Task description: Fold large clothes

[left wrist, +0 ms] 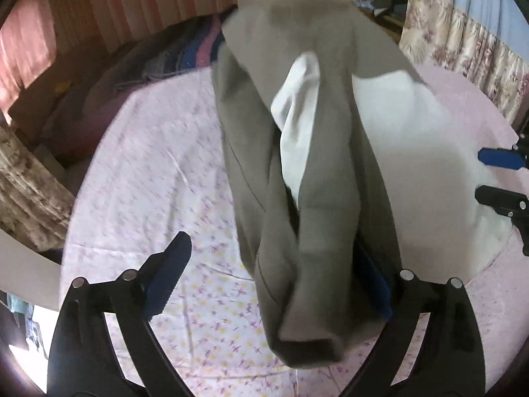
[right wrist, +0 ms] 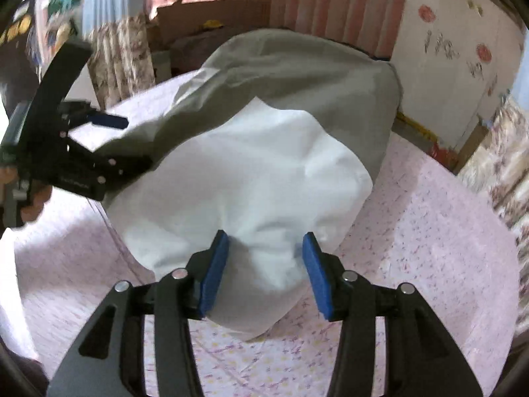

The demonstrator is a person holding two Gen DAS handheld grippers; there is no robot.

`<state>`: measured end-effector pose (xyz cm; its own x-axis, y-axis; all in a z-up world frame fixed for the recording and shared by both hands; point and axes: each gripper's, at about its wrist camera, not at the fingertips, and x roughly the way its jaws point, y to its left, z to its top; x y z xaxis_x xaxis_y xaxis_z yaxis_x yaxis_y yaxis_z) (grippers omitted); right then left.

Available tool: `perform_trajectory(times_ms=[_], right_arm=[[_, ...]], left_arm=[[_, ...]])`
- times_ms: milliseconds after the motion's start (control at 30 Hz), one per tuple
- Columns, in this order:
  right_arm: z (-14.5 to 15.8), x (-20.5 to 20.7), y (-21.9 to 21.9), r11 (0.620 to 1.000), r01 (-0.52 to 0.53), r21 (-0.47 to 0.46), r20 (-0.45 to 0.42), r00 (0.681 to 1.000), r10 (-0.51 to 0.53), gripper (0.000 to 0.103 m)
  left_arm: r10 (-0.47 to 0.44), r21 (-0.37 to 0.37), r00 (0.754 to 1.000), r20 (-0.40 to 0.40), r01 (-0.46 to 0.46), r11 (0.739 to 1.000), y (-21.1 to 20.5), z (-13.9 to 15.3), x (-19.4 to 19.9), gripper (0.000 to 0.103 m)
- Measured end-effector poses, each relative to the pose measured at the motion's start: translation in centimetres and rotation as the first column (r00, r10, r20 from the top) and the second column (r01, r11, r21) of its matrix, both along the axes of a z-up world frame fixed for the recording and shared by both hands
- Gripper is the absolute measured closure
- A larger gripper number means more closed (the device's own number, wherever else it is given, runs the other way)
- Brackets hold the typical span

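Note:
A grey garment with a white lining [left wrist: 297, 172] hangs bunched over a bed with a pink floral sheet [left wrist: 158, 172]. My left gripper [left wrist: 274, 264] stands wide open; the grey cloth drapes over its right finger, and its left pad [left wrist: 172, 278] is bare. In the right wrist view the white lining [right wrist: 251, 178] bulges toward the camera under the grey shell [right wrist: 297, 69]. My right gripper [right wrist: 264, 264] is open, its blue pads on either side of a white fold without pinching it. The left gripper shows at the left [right wrist: 109, 139]; the right gripper shows at the right edge [left wrist: 489, 175].
A dark purple pillow and striped blanket [left wrist: 109, 99] lie at the bed's head. Floral curtains [left wrist: 463, 46] hang beside the bed. A white wardrobe with stickers [right wrist: 456, 53] stands beyond the bed. A hand grips the left tool's handle [right wrist: 33, 198].

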<state>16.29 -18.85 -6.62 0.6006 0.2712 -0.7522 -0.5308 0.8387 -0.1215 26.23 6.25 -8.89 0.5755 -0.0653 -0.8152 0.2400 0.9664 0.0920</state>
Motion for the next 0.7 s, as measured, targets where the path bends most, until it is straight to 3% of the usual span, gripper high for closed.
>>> perform_trajectory(times_ms=[133, 267, 367, 500, 567, 633, 700], right_arm=[[-0.2, -0.3, 0.3, 1.0, -0.008, -0.025, 0.027, 1.0, 0.009, 0.055], [2.5, 0.4, -1.1, 0.999, -0.024, 0.032, 0.009, 1.0, 0.023, 0.049], [5.0, 2.5, -3.4, 0.99, 0.063, 0.129, 0.07, 0.995, -0.072, 0.039], [5.9, 6.7, -5.6, 0.967, 0.184, 0.174, 0.111, 0.972, -0.205, 0.039], [5.2, 9.0, -6.3, 0.948, 0.245, 0.202, 0.095, 0.959, -0.268, 0.039], [4.3, 11.2, -6.5, 0.933, 0.283, 0.223, 0.067, 0.95, -0.304, 0.039], [3.5, 12.7, -5.9, 0.933, 0.283, 0.221, 0.037, 0.954, -0.298, 0.04]], left_arm=[[0.003, -0.035, 1.0, -0.016, -0.004, 0.999, 1.1, -1.4, 0.6, 0.003], [0.007, -0.055, 1.0, 0.01, -0.007, 0.998, 1.5, 0.5, 0.2, 0.003], [0.005, -0.116, 0.998, 0.063, 0.002, 0.993, 1.7, 4.0, 0.5, 0.003], [0.011, -0.148, 0.994, 0.105, 0.005, 0.989, 0.6, 7.0, 4.1, 0.003], [0.002, -0.177, 0.997, 0.072, 0.01, 0.984, -0.1, 7.2, 7.3, 0.003], [0.001, -0.178, 1.0, 0.029, 0.005, 0.984, -0.7, 6.5, 10.4, 0.018], [-0.006, -0.176, 1.0, -0.027, 0.001, 0.984, -0.9, 5.3, 12.6, 0.065]])
